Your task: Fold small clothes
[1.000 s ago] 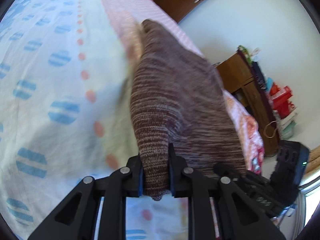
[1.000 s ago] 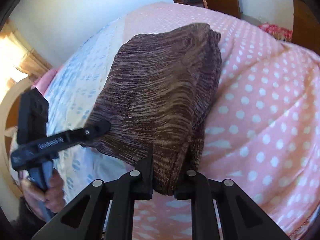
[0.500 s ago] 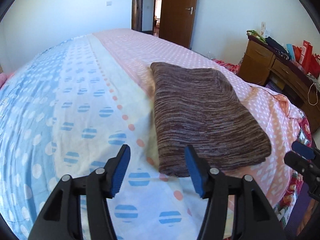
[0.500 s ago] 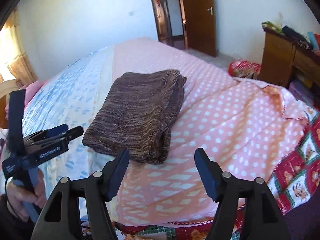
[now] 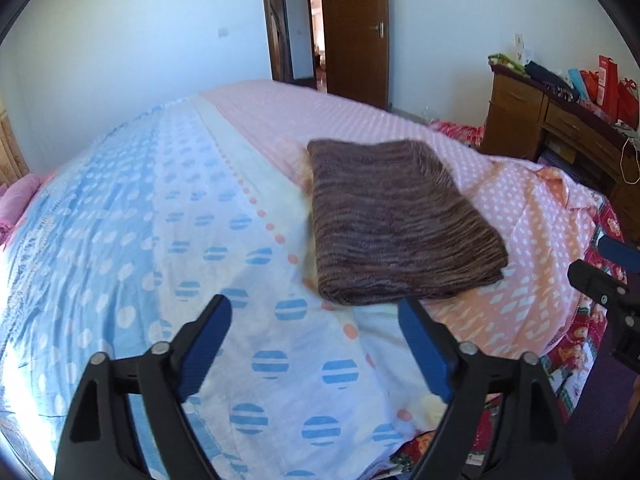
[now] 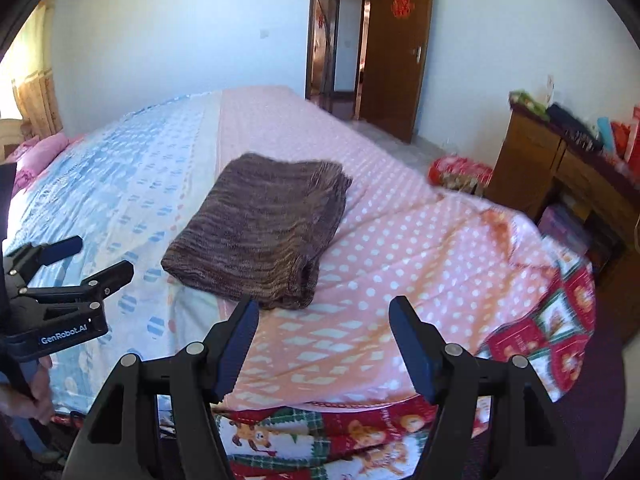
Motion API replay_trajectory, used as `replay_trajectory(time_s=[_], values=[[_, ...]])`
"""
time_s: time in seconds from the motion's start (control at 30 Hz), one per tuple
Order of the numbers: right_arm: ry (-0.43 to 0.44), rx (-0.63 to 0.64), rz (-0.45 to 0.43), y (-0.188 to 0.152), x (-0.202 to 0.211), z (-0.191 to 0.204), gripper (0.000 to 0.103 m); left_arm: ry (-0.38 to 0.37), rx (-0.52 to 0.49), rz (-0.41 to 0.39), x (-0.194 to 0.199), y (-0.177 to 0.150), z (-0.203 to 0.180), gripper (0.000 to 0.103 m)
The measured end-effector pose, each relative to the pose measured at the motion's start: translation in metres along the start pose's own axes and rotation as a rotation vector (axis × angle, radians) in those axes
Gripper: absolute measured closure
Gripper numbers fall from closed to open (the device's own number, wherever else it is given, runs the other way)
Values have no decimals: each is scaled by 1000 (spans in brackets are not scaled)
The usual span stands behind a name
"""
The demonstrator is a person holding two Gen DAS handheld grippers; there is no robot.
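A brown marled knit garment (image 5: 396,232), probably a small sweater, is seen folded into a thick rectangular bundle and laid flat on the bed, straddling the seam where the pale cream strip of the bedspread (image 5: 160,220) with blue striped dots meets the pink polka-dot cover (image 6: 420,248). Its long axis runs away from both cameras, from the near edge of the bed toward the far end and the door. The near short edge is shown as a rounded fold on the left; at the near right corner stacked layers are visible, with ribbed knit turned under. The surface appears smooth and the edges roughly squared, so the fold is judged to be finished or nearly so. The bundle lies ahead of both tools and slightly beyond their tips, touching neither. In the left wrist view it sits ahead and to the right of the left gripper (image 5: 320,336); in the right wrist view it sits ahead and slightly to the left of the right gripper (image 6: 324,336), whose left fingertip is just short of the near folded edge. The right gripper is judged marginally nearer. Both pairs of jaws are spread wide and hold nothing. Beyond the bed, a brown wooden door (image 5: 354,32) and a wooden dresser (image 5: 560,132) loaded with bags can be made out.
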State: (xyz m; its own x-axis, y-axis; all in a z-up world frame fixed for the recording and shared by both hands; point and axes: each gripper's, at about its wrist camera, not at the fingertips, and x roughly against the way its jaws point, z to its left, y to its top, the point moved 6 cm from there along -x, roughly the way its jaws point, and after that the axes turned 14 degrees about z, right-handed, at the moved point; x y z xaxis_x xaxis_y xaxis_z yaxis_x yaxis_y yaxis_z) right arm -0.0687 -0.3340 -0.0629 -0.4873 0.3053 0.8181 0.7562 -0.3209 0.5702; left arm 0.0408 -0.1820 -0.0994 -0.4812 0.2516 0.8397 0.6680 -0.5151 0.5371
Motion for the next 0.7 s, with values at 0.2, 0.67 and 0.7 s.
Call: replay_trajectory(time_s=[0.2,0.67,0.7], values=[[-42,36,-171,9,49,12,25,78,-19,-176,54,5,-5,0],[5,13,-402,14,128,17,18,99,66,-355,123,7,-5,0],[9,10,-409,14,130,17,16,95,71,-362,125,7,-6,0]])
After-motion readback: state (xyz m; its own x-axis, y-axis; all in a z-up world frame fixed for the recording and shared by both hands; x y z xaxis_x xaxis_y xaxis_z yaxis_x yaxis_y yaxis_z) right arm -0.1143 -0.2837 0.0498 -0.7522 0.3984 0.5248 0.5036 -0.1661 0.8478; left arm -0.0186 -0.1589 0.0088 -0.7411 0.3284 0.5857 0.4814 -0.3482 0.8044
